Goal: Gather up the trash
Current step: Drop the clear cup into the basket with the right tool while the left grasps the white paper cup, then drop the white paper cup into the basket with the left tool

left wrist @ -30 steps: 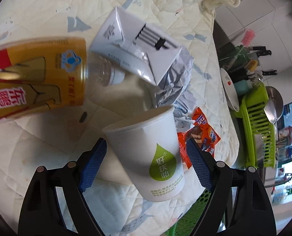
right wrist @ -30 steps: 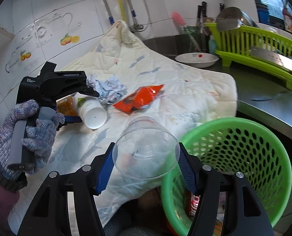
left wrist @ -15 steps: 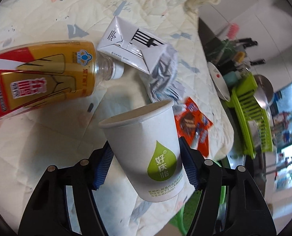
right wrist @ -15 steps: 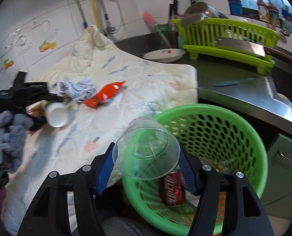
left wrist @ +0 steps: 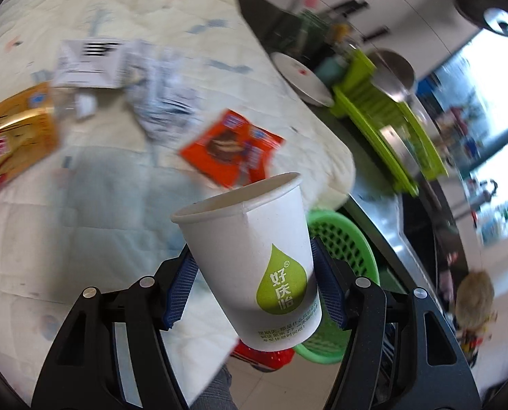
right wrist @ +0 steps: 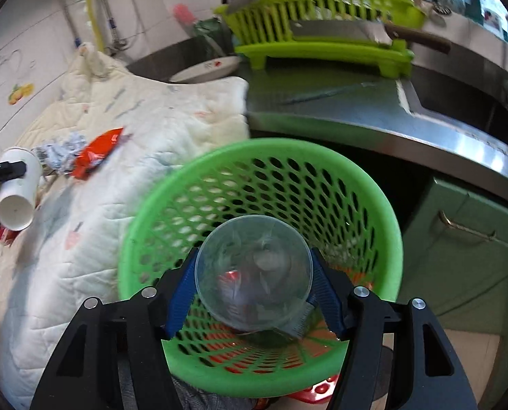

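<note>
The right claw [right wrist: 255,292] squeezes a clear cup [right wrist: 254,271] right over the green basket [right wrist: 373,205], ready to drop it in. The left claw [left wrist: 250,290] grips a paper cup [left wrist: 250,256] above the quilt [left wrist: 100,222], with the basket near on the right, so it can go in next.

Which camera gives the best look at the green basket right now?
The right wrist view. It looks down into the green basket, showing almost the whole rim, the mesh wall and some trash inside, behind the clear plastic cup in the right gripper. The left wrist view shows only a slice of it behind the paper cup.
</note>
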Motion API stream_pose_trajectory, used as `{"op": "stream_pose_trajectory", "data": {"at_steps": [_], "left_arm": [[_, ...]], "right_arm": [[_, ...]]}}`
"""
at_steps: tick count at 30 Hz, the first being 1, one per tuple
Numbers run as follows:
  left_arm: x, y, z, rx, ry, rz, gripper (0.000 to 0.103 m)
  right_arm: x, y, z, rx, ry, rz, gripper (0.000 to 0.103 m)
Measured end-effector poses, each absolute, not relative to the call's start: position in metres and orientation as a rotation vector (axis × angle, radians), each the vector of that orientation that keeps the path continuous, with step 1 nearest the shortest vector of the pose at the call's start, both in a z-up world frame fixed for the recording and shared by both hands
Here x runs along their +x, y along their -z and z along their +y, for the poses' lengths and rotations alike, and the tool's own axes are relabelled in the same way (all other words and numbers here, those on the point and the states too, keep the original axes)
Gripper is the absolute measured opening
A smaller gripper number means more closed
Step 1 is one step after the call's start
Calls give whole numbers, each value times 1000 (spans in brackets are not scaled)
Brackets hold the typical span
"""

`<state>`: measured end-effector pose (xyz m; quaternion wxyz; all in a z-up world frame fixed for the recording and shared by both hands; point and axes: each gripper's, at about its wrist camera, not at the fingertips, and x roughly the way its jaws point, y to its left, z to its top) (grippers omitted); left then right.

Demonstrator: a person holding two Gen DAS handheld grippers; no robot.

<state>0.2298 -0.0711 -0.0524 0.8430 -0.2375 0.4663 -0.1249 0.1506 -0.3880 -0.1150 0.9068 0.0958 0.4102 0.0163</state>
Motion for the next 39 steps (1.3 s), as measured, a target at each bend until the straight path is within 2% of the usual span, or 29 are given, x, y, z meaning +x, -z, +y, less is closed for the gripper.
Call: {"op": "stream_pose_trajectory", "data": {"at_steps": [9,14,22,32,39], "left_arm": [[234,60,-145,-354,394,1030,64],[236,71,-182,-277,444,1059,64],[235,90,-226,-167,483,1078,65],[236,116,-237,-142,470,1141,71],[227,109,-223,-142,461,1113,73]], "right_arm": [[145,123,-405,230,-19,848,62],[136,116,-412,246,-34,817,67],[124,104,-415,232,-40,775,68],[110,100,-419,262,-57,752,69],[107,95,-414,267,-65,742,69]]}}
